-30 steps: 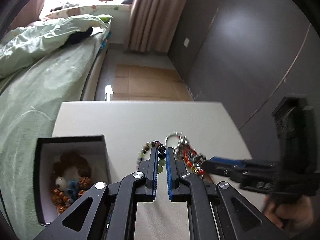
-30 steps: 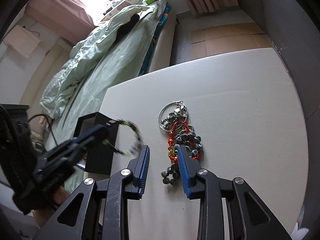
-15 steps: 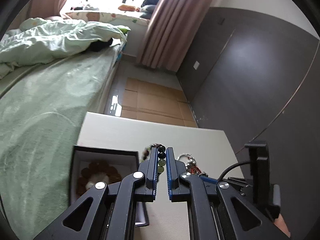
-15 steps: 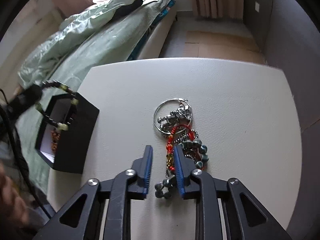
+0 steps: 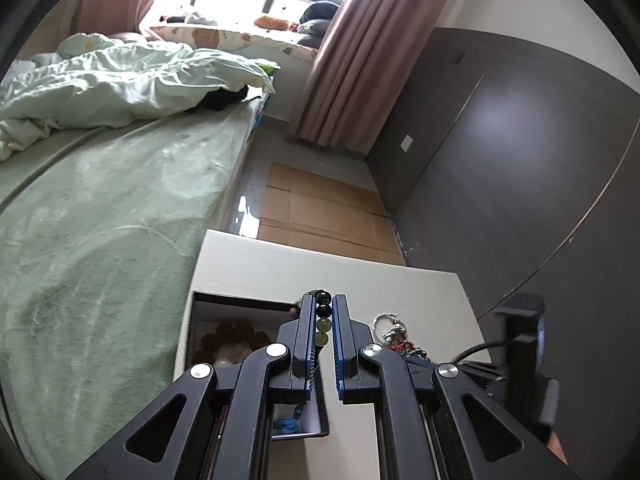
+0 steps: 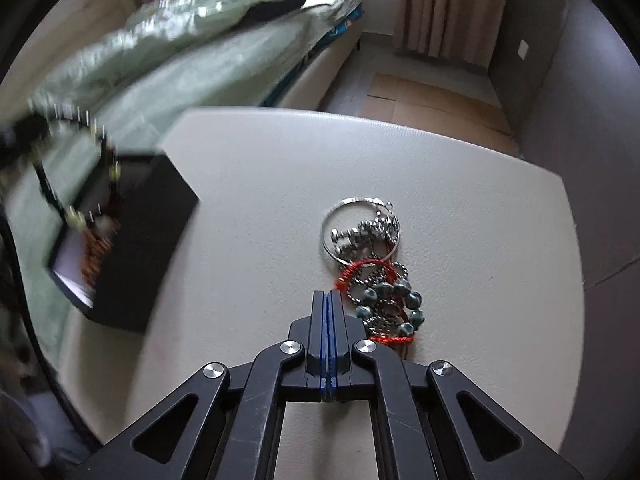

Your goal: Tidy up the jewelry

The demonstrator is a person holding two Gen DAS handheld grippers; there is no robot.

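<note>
My left gripper (image 5: 321, 300) is shut on a dark and green beaded bracelet (image 5: 323, 318) and holds it above the open black box (image 5: 240, 304). The box holds brown beaded pieces (image 5: 232, 338). In the right wrist view the bracelet (image 6: 76, 184) hangs blurred over the black box (image 6: 140, 240) at the left. My right gripper (image 6: 327, 294) is shut with nothing visible between its pads, just left of a jewelry pile (image 6: 380, 280): a silver ring with charms, a red loop, blue-grey beads. The pile shows in the left wrist view (image 5: 394, 334) too.
The white table (image 6: 260, 184) has its edges close on all sides. A bed with green covers (image 5: 100, 184) runs along the left. A dark wall (image 5: 520, 184) stands to the right. Cardboard lies on the floor (image 5: 320, 208) beyond the table.
My left gripper has lifted the beaded bracelet and carried it left over the black box. My right gripper has closed and moved forward beside the jewelry pile.
</note>
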